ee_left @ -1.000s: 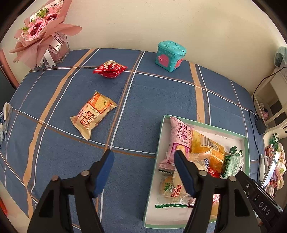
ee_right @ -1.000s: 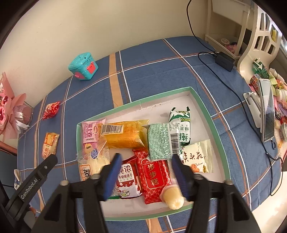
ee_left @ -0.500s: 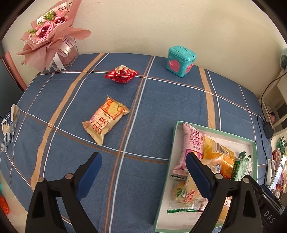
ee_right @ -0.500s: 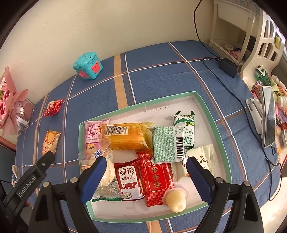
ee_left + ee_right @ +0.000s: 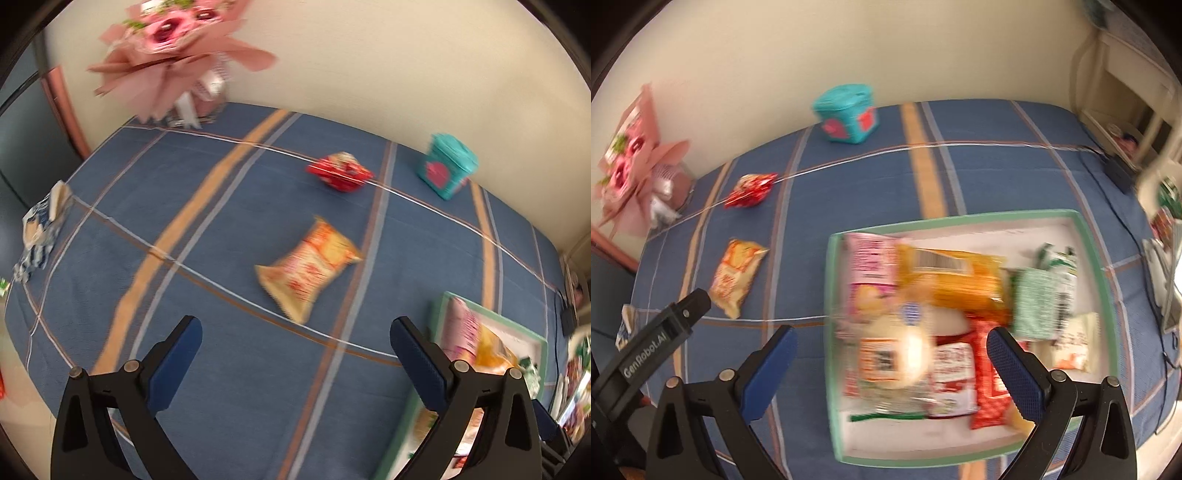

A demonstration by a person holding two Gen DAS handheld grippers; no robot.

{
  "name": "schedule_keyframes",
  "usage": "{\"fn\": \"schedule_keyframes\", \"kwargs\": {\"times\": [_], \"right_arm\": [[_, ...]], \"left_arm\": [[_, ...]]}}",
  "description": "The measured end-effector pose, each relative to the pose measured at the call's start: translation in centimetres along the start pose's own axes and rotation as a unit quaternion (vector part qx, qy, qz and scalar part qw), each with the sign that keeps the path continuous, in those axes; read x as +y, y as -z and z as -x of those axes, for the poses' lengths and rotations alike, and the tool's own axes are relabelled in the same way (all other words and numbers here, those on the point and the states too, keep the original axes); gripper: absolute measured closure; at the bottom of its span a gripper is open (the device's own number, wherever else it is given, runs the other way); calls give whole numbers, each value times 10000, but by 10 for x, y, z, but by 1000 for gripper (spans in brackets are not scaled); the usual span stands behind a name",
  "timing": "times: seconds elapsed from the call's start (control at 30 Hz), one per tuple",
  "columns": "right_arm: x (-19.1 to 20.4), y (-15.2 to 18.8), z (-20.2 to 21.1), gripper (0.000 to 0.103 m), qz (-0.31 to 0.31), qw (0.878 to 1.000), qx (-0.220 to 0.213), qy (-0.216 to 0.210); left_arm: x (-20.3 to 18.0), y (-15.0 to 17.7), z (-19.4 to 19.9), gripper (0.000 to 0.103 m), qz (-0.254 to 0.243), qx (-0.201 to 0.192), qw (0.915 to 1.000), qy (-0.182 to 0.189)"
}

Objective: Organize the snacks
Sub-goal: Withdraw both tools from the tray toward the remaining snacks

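Mostly done: box well filled, orange packet, red packet and perhaps a blurred wrapper left out, both grippers opening, empty.

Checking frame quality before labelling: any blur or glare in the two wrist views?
Left wrist: motion blur smears the orange snack packet, the red packet and the bouquet; the left gripper, jaws opening with nothing between them, stays sharp. Right wrist: blur makes print on packets in the box unreadable, and glare blows out a clear wrapper.
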State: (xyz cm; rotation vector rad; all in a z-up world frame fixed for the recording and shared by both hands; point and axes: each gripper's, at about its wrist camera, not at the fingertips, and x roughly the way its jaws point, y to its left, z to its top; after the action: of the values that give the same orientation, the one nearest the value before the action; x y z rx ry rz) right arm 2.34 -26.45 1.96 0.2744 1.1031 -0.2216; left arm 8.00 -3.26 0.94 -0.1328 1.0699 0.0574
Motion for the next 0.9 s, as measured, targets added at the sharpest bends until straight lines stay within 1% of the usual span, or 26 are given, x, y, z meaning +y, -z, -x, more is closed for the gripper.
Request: {"fn": "schedule_keyframes", "kwargs": {"times": [0.1, 0.2, 0.3, 0.43, 0.57, 0.63, 0.7, 0.83, 0.9], "right_arm": [[26, 2, -6, 0, 211, 9997, 10, -144], [47, 4, -12, 0, 375, 9991, 2, -177], [65, 4, -20, 0, 475, 9986, 4, -244], [77, 0, -27, 0, 536, 9982, -5, -278], [83, -11, -36, 0, 609, 9979, -55, -202], [83, -16, -40, 0, 618, 9980, -68, -151], [80, -22, -47, 0, 579, 9982, -85, -95], [75, -32, -59, 0, 507, 9987, -101, -24], [75, -35, -64, 0, 517, 9986, -96, 39]], "left_arm": [[24, -7, 0, 1, 188, -76, 9998, -82], [47, -13, -2, 1, 405, -95, 9991, -69], [54, -18, -10, 1, 408, -50, 9992, -26], [48, -26, -23, 1, 178, 19, 9998, 34], [39, -36, -39, 1, 38, 96, 9999, 130], [34, -41, -45, 1, 33, 103, 9997, 210], [26, -44, -52, 1, -4, 88, 9998, 205], [4, -46, -67, 2, -324, 123, 9990, 273], [-1, -47, -76, 2, -378, 175, 9987, 283]]}}
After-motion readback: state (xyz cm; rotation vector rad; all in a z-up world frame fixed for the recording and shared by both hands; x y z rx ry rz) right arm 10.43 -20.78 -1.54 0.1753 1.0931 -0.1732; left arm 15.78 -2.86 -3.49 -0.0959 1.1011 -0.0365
